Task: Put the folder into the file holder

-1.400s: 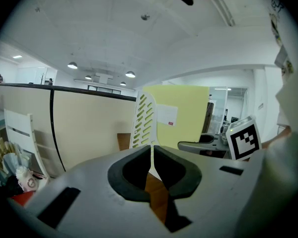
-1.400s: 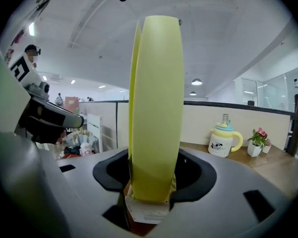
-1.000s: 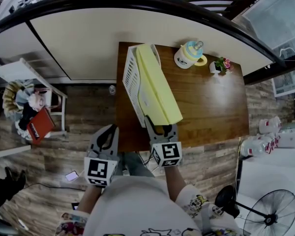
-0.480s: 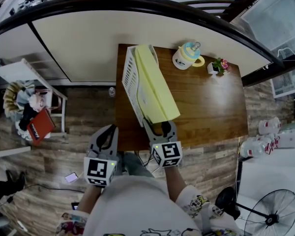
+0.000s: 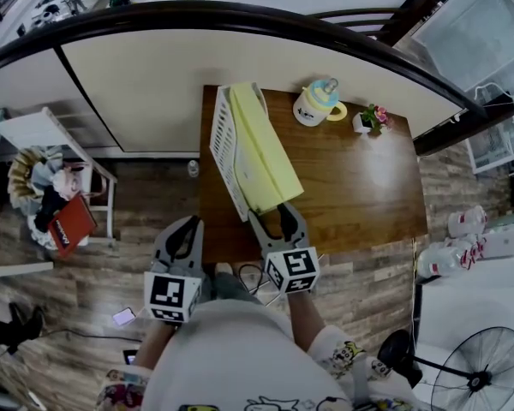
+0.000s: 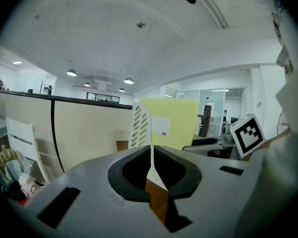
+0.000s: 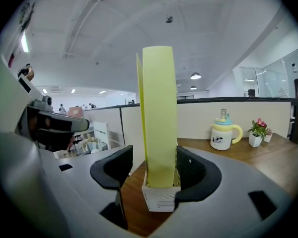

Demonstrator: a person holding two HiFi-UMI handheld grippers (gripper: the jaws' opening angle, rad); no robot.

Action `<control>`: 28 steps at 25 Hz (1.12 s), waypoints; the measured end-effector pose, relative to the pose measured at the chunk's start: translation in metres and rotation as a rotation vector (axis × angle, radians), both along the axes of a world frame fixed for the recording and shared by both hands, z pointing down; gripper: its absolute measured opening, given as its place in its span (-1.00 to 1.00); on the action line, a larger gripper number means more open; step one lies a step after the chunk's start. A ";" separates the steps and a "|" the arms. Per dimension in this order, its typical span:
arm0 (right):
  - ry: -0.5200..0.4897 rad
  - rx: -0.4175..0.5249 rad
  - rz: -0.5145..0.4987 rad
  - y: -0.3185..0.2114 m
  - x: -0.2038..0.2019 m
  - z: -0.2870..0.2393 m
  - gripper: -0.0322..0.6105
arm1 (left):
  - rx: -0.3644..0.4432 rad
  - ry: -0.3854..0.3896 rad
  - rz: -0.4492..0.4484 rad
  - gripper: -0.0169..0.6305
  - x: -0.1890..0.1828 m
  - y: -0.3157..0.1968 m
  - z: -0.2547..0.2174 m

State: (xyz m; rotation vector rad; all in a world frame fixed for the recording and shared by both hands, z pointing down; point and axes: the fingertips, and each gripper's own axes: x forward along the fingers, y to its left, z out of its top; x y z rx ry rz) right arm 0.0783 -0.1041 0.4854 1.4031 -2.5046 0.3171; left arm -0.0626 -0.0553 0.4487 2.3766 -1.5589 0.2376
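Just changed: the right claw has just been spreading its jaws. Against a second ago it also sits a little back from the bench, toward the person.
Meaning for the task: the yellow folder stands in the white slotted file holder with no grip on it. I judge the placing done, with only the withdrawal left.
Right claw: released, with neither pad pressing on anything.
Folder against right claw: its near edge stands upright between the open jaws. It is close to the right pad, with a clear gap to the left pad.
Folder's place: inside the holder on the left part of the bench, beside the holder's slotted wall.
Left claw: clenched on nothing, off the bench's near edge, left of the holder and apart from it.
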 end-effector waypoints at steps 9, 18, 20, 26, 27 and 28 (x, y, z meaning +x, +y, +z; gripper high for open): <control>-0.034 0.011 0.012 0.016 0.013 -0.026 -0.15 | 0.033 -0.007 0.006 -0.89 0.003 0.009 -0.019; -0.108 0.018 0.032 0.033 0.030 -0.053 -0.15 | 0.049 -0.041 0.034 -0.89 0.006 0.010 -0.028; -0.127 0.019 0.028 0.037 0.033 -0.060 -0.15 | 0.046 -0.039 0.039 -0.89 0.008 0.010 -0.027; -0.162 0.018 0.015 0.043 0.038 -0.070 -0.16 | 0.052 -0.034 0.065 -0.89 0.017 0.011 -0.030; -0.171 0.017 0.014 0.043 0.039 -0.071 -0.17 | 0.053 -0.033 0.068 -0.89 0.019 0.011 -0.030; -0.180 0.015 0.013 0.043 0.039 -0.071 -0.18 | 0.055 -0.031 0.070 -0.89 0.019 0.011 -0.030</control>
